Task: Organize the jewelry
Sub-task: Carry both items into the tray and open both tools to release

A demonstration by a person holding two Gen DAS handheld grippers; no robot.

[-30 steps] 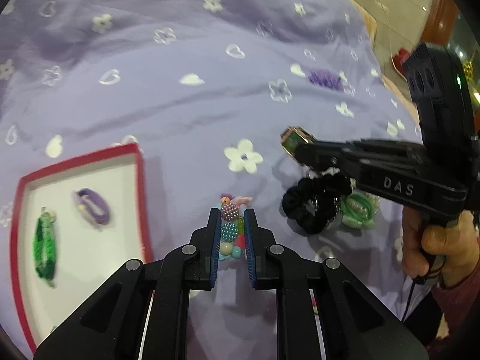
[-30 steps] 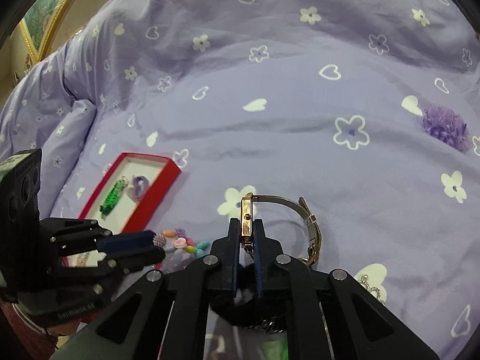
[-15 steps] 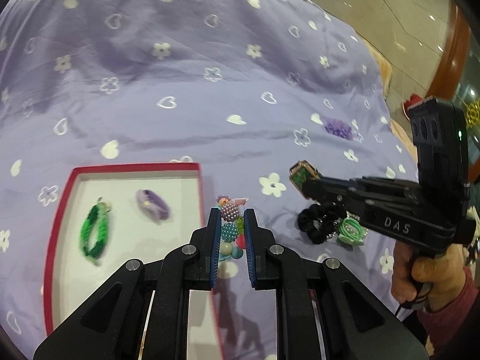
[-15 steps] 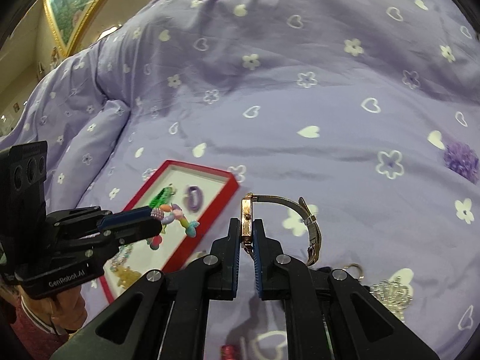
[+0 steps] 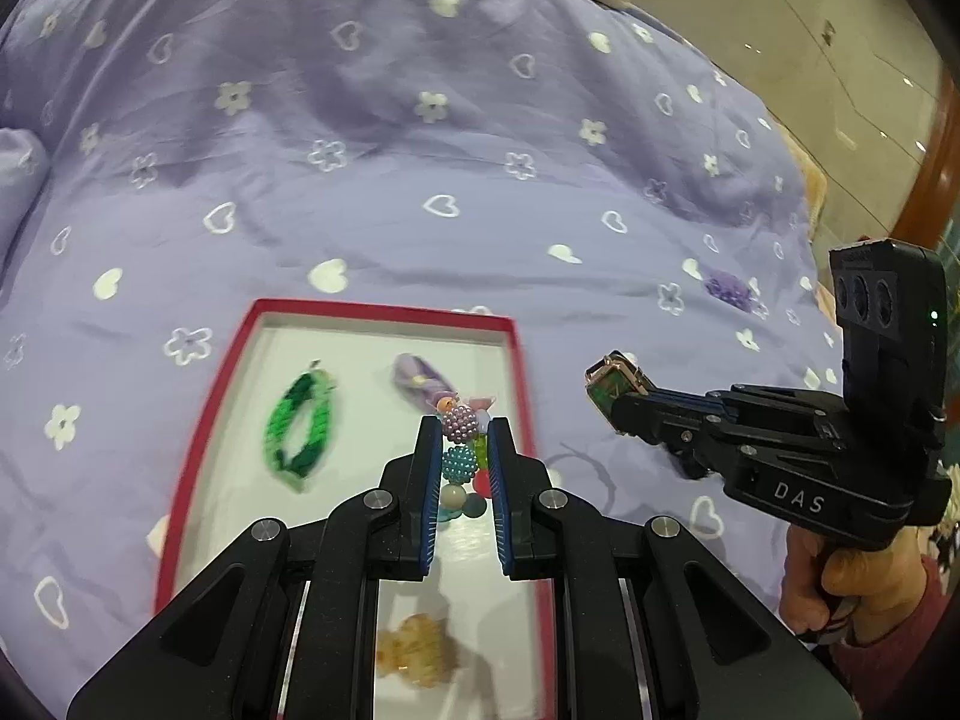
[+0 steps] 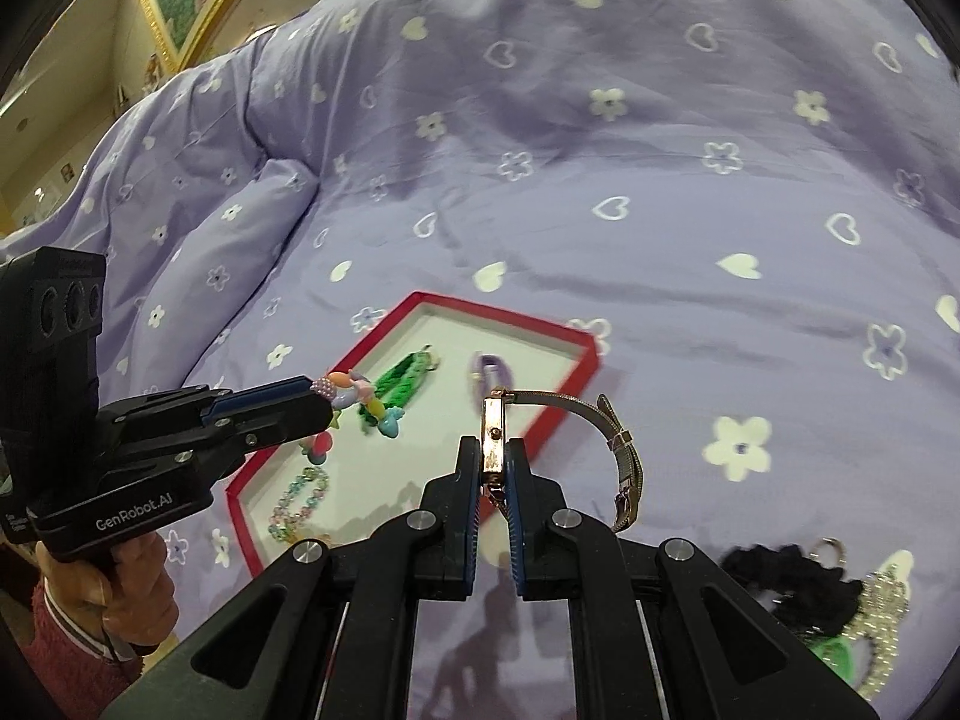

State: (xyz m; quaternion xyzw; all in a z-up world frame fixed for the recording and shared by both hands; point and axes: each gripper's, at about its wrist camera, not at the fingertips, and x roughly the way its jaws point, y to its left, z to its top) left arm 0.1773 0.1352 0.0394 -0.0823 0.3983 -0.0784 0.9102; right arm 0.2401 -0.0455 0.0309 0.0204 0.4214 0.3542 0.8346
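Purple bedspread (image 5: 420, 228) everywhere, soft and rumpled, so the red-rimmed tray (image 5: 384, 311) may be sitting on a slope and could tip under a push. Inside it: a green bracelet (image 5: 300, 426), a purple ring (image 5: 420, 387), a pastel chain (image 6: 300, 501), with bare white floor between them for landing. The left gripper (image 5: 459, 438) is clamped on a bead bracelet (image 5: 459, 450) above the tray; its loose beads dangle and could snag the rim. The right gripper (image 6: 495, 468) pinches a watch (image 6: 493, 438) by its case edge, just beside the tray's near wall; that thin hold looks liable to slip, strap (image 6: 618, 450) swinging free. The two grippers sit near each other, a clash risk.
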